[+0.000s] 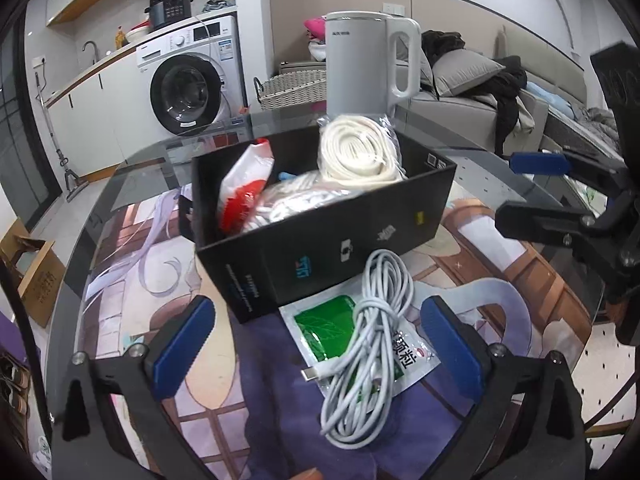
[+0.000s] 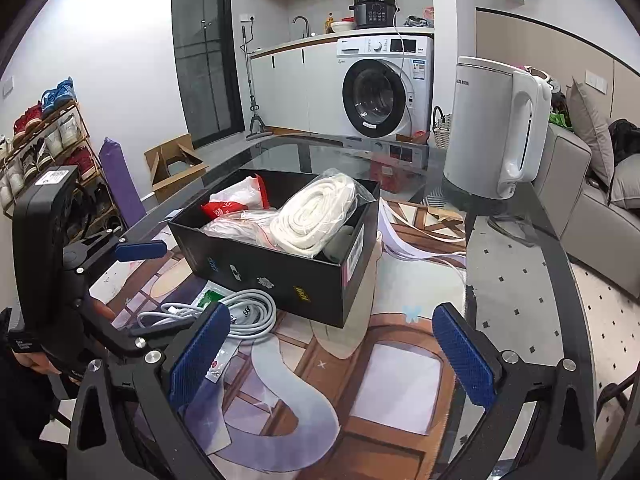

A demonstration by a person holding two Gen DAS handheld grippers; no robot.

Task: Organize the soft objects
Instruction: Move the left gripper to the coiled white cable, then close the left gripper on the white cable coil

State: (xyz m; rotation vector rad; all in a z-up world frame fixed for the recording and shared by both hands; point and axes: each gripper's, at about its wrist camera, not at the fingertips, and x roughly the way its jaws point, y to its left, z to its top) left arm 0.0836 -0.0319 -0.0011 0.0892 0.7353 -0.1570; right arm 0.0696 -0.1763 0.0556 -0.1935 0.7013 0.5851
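Left wrist view. We see the left gripper (image 1: 318, 344) with jaws spread wide and nothing between them, poised above a coiled white cable (image 1: 366, 344) that lies across a green sachet (image 1: 332, 330) on the glass table (image 1: 132, 168). At 12 o'clock of the cable stands the black box (image 1: 320, 256), holding a bagged cream rope (image 1: 356, 150) and a red-and-white packet (image 1: 244, 184); a white kettle (image 1: 368, 64) rises behind it. At 3 o'clock we see the right gripper (image 1: 524, 188), likewise released and empty. In the right wrist view, the cable (image 2: 248, 314) lies at 9 o'clock.
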